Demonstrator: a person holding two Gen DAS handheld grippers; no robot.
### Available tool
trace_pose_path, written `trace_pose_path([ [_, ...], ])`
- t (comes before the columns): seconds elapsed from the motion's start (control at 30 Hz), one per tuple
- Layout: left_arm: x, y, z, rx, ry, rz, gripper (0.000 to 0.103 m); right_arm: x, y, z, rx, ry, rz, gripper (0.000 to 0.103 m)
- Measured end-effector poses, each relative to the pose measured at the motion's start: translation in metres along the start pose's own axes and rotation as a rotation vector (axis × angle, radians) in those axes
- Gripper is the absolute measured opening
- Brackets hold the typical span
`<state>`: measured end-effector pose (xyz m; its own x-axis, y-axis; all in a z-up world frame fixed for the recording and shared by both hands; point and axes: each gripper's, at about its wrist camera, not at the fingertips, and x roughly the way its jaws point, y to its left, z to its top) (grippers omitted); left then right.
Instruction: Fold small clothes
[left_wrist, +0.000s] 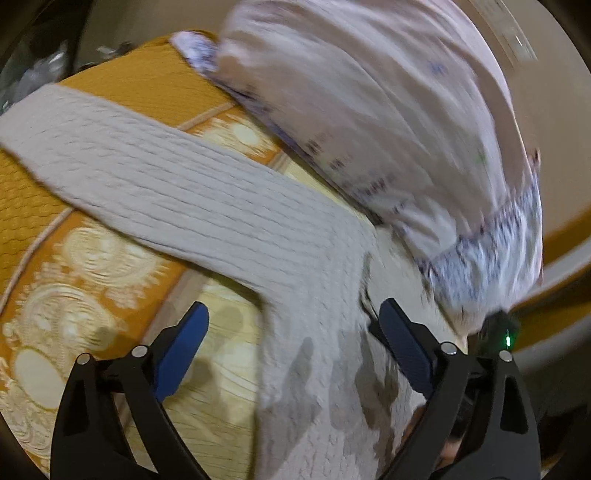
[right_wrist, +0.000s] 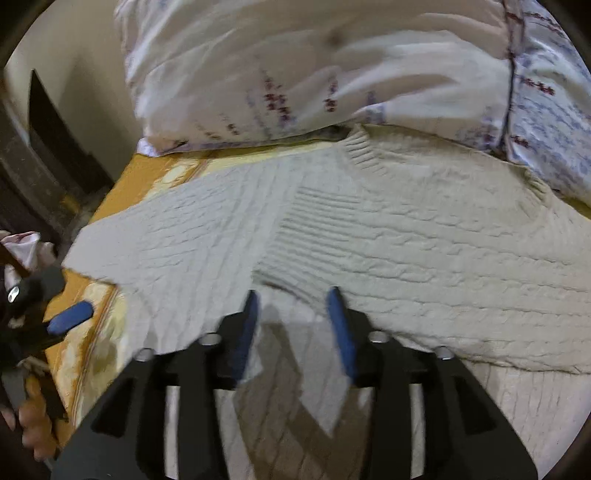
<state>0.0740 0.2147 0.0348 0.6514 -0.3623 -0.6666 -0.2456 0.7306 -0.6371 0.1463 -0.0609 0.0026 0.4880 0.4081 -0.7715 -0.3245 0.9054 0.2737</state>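
Note:
A cream cable-knit sweater (right_wrist: 424, 236) lies spread on a bed. One sleeve is folded across the body, its ribbed cuff (right_wrist: 295, 240) just ahead of my right gripper (right_wrist: 293, 295), which is open, empty and just above the knit. In the left wrist view the other sleeve (left_wrist: 166, 173) stretches out to the left over the orange bedspread (left_wrist: 122, 85). My left gripper (left_wrist: 293, 314) is open wide and empty, above the sweater near the sleeve's base. It also shows at the left edge of the right wrist view (right_wrist: 70, 317).
A white pillow with a purple pattern (right_wrist: 314, 74) lies at the head of the bed, touching the sweater's collar; it also shows in the left wrist view (left_wrist: 369, 110). The bed's edge and dark furniture (right_wrist: 44, 155) are on the left.

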Motion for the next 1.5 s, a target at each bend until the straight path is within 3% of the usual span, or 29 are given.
trace_pose_path([
  [0.17,-0.018,0.044,0.022,-0.186,-0.07,0.004,0.085,-0.023,-0.018,-0.01,0.106,-0.011,0.065,0.057],
  [0.3,-0.031,0.083,0.036,-0.364,-0.14,-0.001,0.081,-0.032,-0.031,-0.017,0.166,-0.008,0.069,0.058],
  [0.6,-0.048,0.135,0.059,-0.552,-0.239,0.025,0.071,-0.046,-0.048,-0.023,0.207,-0.033,0.048,0.061],
  [0.67,-0.047,0.148,0.06,-0.603,-0.247,0.01,0.06,-0.045,-0.046,-0.023,0.208,-0.033,0.044,0.062],
  [0.9,-0.043,0.173,0.059,-0.694,-0.282,-0.053,0.037,-0.048,-0.049,-0.028,0.212,-0.033,0.034,0.062],
  [1.03,-0.039,0.178,0.062,-0.692,-0.277,-0.034,0.01,-0.052,-0.054,-0.03,0.216,-0.036,0.024,0.062],
  [1.07,-0.039,0.177,0.064,-0.68,-0.279,-0.033,0.008,-0.053,-0.055,-0.031,0.22,-0.038,0.022,0.062],
  [1.3,-0.046,0.135,0.087,-0.526,-0.309,-0.073,0.006,-0.066,-0.07,-0.036,0.254,-0.057,0.008,0.062],
  [1.5,-0.034,0.052,0.102,-0.294,-0.283,-0.184,0.006,-0.079,-0.084,-0.042,0.282,-0.083,-0.003,0.063],
])
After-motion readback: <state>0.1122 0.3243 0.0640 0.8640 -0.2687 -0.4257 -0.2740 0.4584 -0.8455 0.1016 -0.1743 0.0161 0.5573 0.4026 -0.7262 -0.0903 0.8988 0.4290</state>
